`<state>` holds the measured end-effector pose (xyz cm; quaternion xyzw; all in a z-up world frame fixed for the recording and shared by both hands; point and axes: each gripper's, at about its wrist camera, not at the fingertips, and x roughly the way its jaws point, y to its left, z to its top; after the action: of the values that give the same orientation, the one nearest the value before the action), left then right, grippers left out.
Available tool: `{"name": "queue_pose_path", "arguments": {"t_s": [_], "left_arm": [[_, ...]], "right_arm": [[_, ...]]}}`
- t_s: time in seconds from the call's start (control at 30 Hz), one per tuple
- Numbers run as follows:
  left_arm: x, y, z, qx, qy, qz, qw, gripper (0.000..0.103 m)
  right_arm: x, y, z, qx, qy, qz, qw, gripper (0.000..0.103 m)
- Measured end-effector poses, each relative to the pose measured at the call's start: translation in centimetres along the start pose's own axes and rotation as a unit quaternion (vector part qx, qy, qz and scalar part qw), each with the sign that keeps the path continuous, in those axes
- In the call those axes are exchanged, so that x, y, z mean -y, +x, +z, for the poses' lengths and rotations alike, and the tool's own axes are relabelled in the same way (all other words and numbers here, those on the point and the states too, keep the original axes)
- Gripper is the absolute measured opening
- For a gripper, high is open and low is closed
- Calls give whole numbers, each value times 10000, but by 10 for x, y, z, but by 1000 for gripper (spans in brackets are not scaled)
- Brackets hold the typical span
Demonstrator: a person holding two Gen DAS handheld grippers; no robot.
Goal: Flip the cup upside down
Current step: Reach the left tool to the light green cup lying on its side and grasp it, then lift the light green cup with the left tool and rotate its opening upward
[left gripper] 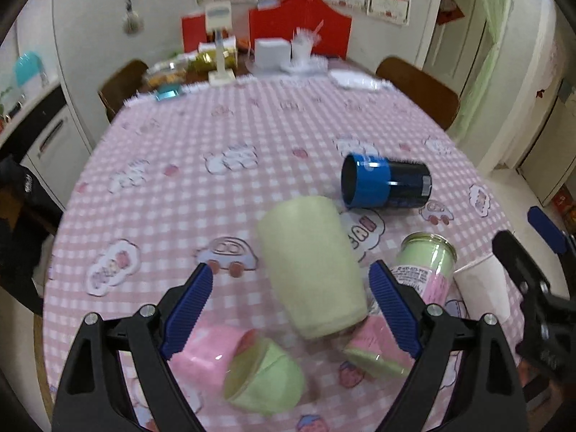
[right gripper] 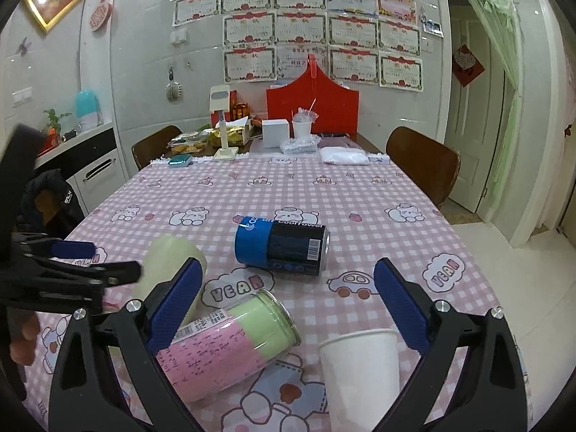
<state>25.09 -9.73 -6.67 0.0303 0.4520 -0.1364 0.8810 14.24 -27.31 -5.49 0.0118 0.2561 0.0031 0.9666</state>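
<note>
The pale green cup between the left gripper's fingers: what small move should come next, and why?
Probably close the left gripper on the pale green cup. Its fingers stand open on either side of the cup without gripping it, and the cup is tilted and blurred, so it seems unsecured and cannot yet be set upside down.

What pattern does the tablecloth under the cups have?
The tablecloth is pink-and-white gingham printed with cartoon bears, cars and clouds, clearest in the right wrist view.
</note>
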Motion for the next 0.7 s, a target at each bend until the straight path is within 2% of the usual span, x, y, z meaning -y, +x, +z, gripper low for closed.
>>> {"name": "queue_pose_path", "arguments": {"t_s": [0.23,0.5,0.7], "left_arm": [[12,40,9,-416,-98,36,9991,87],[17,67,7,-641,-55,245,9976,87],[13,82,6,-935,-192,148,9953,87]], "right_arm": [[6,18,-1,-213,126,-33,9997,93],[11,36,-4,-421,200,22,9989,93],[12,42,-6,-493,243,65,9985,93]]}}
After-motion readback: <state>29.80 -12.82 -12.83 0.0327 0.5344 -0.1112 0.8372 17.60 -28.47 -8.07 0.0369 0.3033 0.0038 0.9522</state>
